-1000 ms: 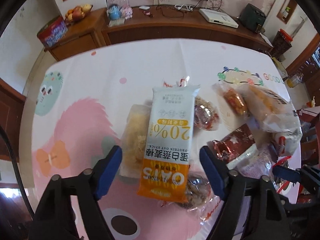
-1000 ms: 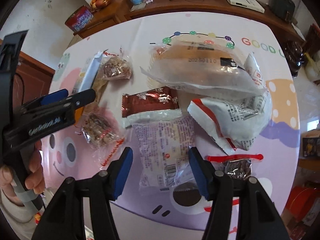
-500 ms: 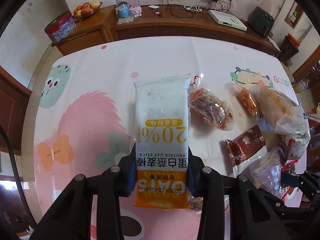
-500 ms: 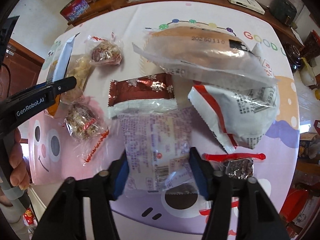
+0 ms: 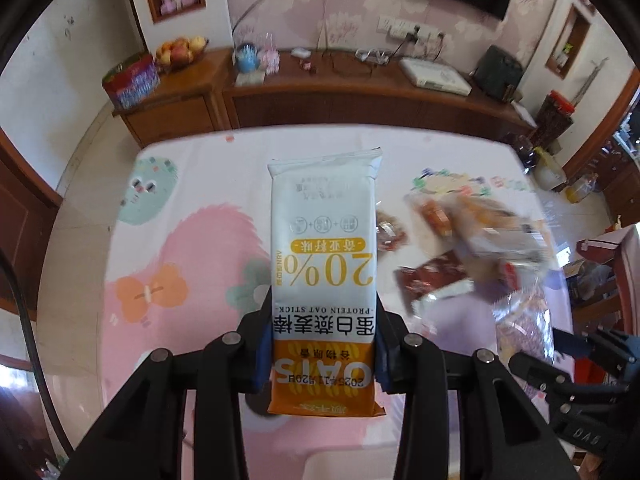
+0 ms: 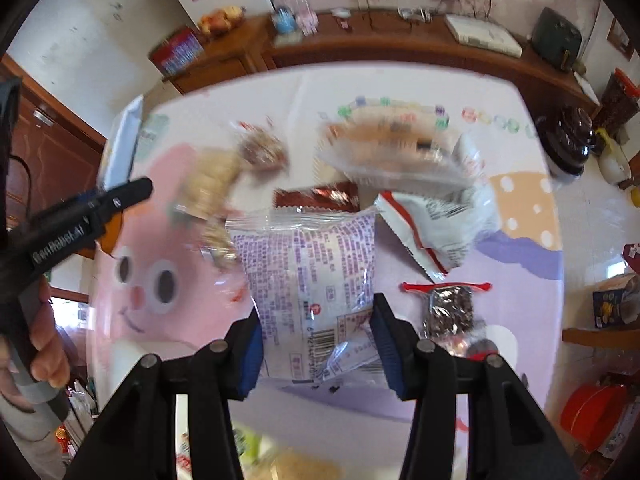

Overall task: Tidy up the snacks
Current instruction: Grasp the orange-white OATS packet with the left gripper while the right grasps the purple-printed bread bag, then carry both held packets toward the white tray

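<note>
Glossy white-and-orange film wrapped the long, flat protein oat stick pack, a smooth rectangle with crimped ends, which the left claw gripped by its orange lower end between blue pads, holding it clear above the bench. The bench wore a slick cartoon-printed cloth in pink, lilac and mint.

The right claw had a soft, crinkled pillow-shaped snack bag with purple print between its blue pads; its jaws were closing, and the pads pressed the bag's lower sides. That bag was also off the cloth, hanging in front of the other snacks.

On the bench, toward its right side, lay the remainder: a shiny maroon foil wrapper, a clear film bag of pale bread, a white pouch with red trim, a small clear packet of dark nutty brittle with a red seal, and knobbly pale and brown clusters in clear wrap nearer the left. Blur softened most of them.

A second earlier the left claw stood wide open around the oat pack, which then lay on the cloth atop other snacks; half a second earlier it had clamped it. The right claw had likewise straddled the purple bag on the bench. Since then both packs had been raised, and the bench looked farther off.
</note>
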Available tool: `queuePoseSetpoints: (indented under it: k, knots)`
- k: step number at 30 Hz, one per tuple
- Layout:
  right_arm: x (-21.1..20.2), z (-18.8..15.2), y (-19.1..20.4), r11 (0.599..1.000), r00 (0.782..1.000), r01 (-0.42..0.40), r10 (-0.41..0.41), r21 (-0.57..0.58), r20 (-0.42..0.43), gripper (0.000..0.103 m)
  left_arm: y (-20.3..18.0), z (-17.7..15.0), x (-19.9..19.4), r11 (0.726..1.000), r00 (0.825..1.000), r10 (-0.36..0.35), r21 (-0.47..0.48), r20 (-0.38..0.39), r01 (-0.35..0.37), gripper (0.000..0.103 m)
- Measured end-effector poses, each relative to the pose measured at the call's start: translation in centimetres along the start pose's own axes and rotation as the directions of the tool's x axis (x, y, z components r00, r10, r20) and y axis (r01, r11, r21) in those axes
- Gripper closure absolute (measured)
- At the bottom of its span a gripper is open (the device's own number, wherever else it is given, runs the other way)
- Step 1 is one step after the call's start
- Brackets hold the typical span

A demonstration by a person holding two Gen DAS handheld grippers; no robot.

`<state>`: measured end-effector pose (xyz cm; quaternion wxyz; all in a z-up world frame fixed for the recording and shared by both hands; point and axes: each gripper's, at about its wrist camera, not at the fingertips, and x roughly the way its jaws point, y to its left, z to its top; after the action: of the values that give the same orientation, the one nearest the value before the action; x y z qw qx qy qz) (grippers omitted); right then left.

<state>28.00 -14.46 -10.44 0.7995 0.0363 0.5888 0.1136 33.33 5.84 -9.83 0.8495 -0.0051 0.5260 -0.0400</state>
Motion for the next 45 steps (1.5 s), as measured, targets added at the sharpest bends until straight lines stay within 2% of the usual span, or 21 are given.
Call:
queuePoseSetpoints:
  k: [4,8,11,16,22,29,34,41,45]
  knots:
    - [-5.7,-1.6,1.1,0.999,0.994,-0.029,0.031,-0.023,0.102,0.054,-1.3,-2.1,-7.0,0.997,0.993,0.044,0.051,0.114,-0.050,0.065]
    - [-12.1,-5.2,1.9,0.997,0.973,-0.054,0.063,-0.048,0.222,0.054,-2.1,-5.6,-12.9,0.995,0.979,0.055,0.066,0.196,-0.069,0.065]
    - [-15.2,-7.8,2.6,0.996,0.955,-0.075,0.088,-0.053,0.283,0.054,-2.7,-8.5,-16.0,0.992,0.964,0.077,0.076,0.253,-0.099,0.065]
    - [-17.7,-11.8,3.2,0.994,0.932,-0.087,0.103,-0.062,0.348,0.054,-3.7,-12.9,-18.8,0.993,0.951,0.068,0.068,0.303,-0.092,0.064]
    - [-18.7,-16.0,3.2,0.996,0.914,-0.083,0.094,-0.045,0.395,0.054,-5.0,-17.3,-20.0,0.995,0.942,0.052,0.068,0.331,-0.079,0.064]
    - [-18.2,-19.8,3.7,0.998,0.896,-0.055,0.060,-0.025,0.440,0.054,-5.6,-20.2,-19.7,0.995,0.945,0.050,0.062,0.323,-0.074,0.064]
    - [-16.6,-22.0,3.7,0.999,0.904,-0.045,0.044,-0.008,0.425,0.053,-5.6,-21.8,-18.8,0.997,0.955,0.045,0.053,0.294,-0.063,0.064]
    - [-14.1,-23.2,2.8,0.999,0.916,0.005,-0.019,0.035,0.402,0.053,-5.7,-23.3,-17.0,0.998,0.970,0.039,0.039,0.240,-0.050,0.064]
    - [-12.7,-23.8,2.3,0.997,0.925,0.004,-0.033,0.076,0.378,0.053,-5.8,-23.7,-15.7,0.999,0.978,0.033,0.035,0.208,-0.041,0.064]
